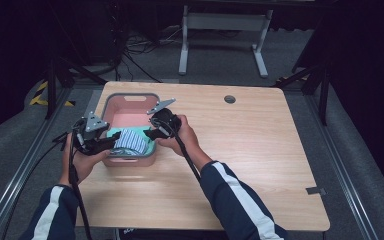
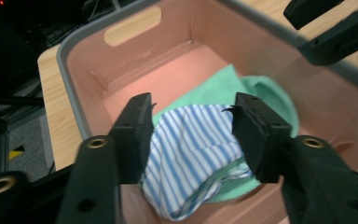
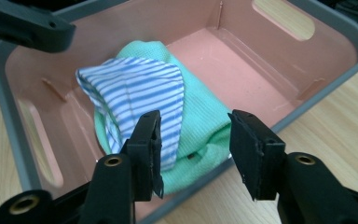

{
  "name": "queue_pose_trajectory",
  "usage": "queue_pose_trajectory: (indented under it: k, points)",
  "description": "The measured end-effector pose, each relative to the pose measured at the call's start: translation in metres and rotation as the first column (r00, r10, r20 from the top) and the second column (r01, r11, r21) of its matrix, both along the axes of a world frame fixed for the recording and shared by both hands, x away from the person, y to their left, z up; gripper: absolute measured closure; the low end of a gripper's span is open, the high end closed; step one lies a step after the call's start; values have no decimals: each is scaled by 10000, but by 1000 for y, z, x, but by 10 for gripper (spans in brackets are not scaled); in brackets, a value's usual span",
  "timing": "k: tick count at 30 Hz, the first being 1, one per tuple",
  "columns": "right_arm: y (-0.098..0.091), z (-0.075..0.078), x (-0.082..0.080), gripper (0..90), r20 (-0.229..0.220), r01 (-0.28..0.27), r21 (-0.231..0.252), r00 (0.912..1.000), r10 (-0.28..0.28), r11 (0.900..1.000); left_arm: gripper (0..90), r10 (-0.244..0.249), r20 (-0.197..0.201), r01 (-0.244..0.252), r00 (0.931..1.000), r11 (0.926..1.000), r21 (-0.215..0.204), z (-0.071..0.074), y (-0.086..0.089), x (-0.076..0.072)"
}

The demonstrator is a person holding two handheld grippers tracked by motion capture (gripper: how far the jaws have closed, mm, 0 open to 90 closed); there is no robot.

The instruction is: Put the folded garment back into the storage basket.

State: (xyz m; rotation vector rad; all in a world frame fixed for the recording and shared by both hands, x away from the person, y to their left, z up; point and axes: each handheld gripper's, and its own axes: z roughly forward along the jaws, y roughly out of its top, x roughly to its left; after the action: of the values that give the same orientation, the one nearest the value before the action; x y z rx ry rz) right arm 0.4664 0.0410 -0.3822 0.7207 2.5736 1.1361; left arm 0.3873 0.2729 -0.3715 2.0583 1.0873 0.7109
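Striped cloth laid in the bin

The striped cloth (image 2: pixel 193 154) lies on a green cloth (image 3: pixel 200 116) at the bin's (image 1: pixel 111 102) near end; the left gripper (image 2: pixel 193 105) and right gripper (image 3: pixel 193 122) stand half open, gripping nothing, apparently to leave it there.

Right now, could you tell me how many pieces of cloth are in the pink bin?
2: a striped cloth lies on top of a green cloth, at the near end of the pink bin. More could be hidden underneath.
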Motion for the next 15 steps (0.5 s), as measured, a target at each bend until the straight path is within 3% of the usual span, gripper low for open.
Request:
queue_pose_trajectory:
  k: [3,9,15]
  points:
    - [-8,5,-6,473,344,-148,-478,9993,165,9987,387,-134,247,139,9996,9997,-191,4,-8,-8]
    - [-27,15,-13,416,732,27,-718,9973,26,9974,288,-405,506,415,9979,9989,-194,12,-24,-22]
    - [-50,21,-21,356,933,177,-1114,9956,-73,9936,251,-993,495,1006,9938,9946,-248,16,-38,-33]
